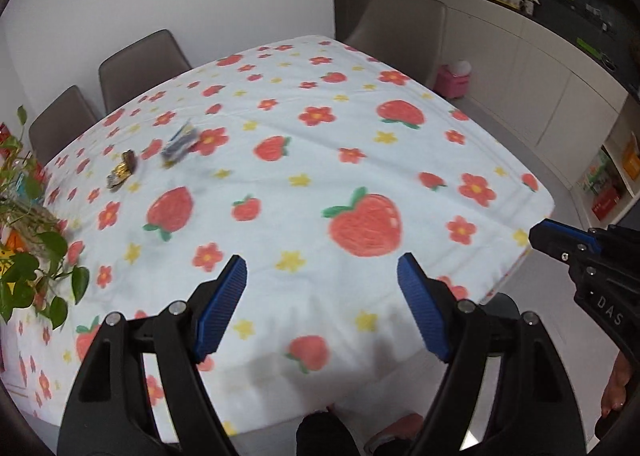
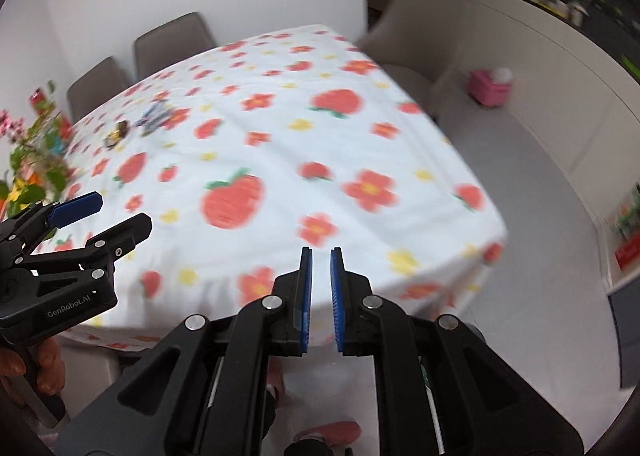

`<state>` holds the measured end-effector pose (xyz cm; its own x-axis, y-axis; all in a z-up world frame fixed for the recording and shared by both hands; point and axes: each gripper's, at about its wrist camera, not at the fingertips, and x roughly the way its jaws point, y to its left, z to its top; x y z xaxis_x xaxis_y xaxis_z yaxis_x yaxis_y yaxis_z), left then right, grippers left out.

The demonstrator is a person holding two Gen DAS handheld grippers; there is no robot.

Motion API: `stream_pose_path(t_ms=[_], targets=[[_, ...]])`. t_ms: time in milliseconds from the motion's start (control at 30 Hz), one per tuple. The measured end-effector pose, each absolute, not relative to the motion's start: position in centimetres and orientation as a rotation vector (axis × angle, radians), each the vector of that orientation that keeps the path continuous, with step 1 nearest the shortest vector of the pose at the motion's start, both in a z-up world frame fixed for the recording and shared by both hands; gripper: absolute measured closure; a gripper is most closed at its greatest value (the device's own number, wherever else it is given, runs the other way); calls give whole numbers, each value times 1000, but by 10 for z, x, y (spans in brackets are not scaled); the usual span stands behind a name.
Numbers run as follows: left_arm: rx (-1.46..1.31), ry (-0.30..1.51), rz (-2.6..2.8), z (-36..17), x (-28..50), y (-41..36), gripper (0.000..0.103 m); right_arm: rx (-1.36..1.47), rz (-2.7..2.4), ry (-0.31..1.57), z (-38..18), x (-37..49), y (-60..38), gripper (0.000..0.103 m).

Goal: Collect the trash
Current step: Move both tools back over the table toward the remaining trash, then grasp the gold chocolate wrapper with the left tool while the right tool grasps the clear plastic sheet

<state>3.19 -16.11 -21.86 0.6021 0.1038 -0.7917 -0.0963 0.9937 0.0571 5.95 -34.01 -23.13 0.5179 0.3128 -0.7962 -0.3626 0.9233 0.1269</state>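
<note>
Left gripper (image 1: 322, 280) is spread wide and empty, right gripper (image 2: 322, 276) nearly closed on nothing, and the crinkly gold-brown candy wrapper (image 1: 122, 170) plus blue-white foil packet (image 1: 180, 142) sit far ahead-left, probably featherlight and slippery, so pinch a raised crumpled edge.

left gripper (image 1: 322, 276) hanging wide apart, empty, over tablecloth (image 1: 320, 144) | two wrappers (image 1: 180, 144) (image 1: 122, 172) lying far-left near plant (image 1: 28, 256)

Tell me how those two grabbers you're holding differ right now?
The left gripper has its fingers spread wide; the right gripper has them nearly together. The left one sits nearer the potted plant, the right one nearer the table's open corner. Both have blue pads, hold nothing, and point down over the tablecloth.
</note>
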Motion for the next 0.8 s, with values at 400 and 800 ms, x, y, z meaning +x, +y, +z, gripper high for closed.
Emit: stream_pose_path(t_ms=[400, 800], targets=[[-89, 881, 283, -199, 47, 29, 25, -159, 593, 901, -206, 99, -143, 85], [-101, 882, 324, -213, 78, 112, 25, -188, 641, 936, -215, 148, -37, 81]])
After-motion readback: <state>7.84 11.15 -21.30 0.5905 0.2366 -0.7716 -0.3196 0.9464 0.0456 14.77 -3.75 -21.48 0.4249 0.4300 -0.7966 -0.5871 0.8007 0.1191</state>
